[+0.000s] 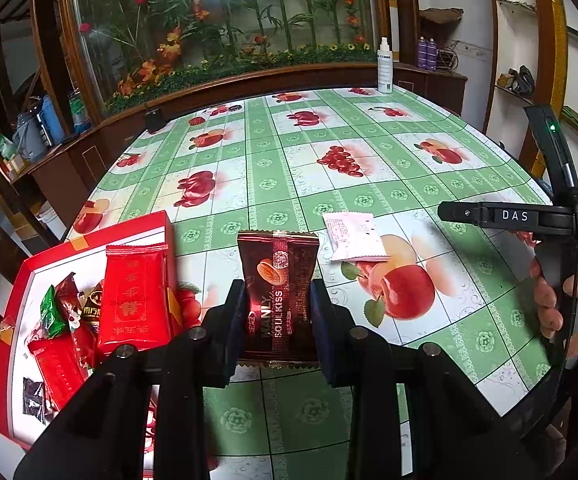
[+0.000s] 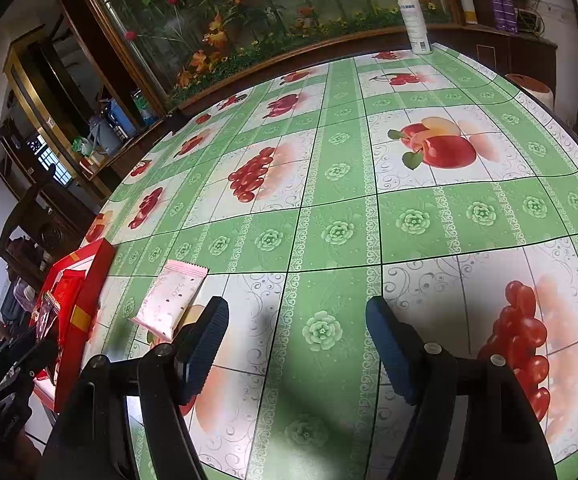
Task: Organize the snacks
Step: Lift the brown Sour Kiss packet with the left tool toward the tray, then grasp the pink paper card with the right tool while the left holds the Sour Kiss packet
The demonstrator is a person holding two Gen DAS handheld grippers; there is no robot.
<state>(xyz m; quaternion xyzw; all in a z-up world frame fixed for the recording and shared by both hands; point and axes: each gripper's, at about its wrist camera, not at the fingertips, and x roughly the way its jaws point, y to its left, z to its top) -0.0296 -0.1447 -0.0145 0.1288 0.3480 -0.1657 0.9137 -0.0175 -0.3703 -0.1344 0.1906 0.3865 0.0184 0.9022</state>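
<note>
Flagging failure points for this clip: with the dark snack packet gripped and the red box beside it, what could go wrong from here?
1. The left hand-held gripper pinches the dark packet by its sides only; the glossy wrapper could slip.
2. The red box is already crowded, so the packet may catch its rim.
3. The pink packet lies outside the open right hand-held gripper, which needs realigning.

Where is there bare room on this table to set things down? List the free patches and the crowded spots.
Free: the whole tablecloth from the pink packet back to the spray bottle, plus the stretch under the open right gripper. Crowded: the red box at the left edge, nearly full of snacks, with the left gripper holding the dark red packet beside it.
</note>
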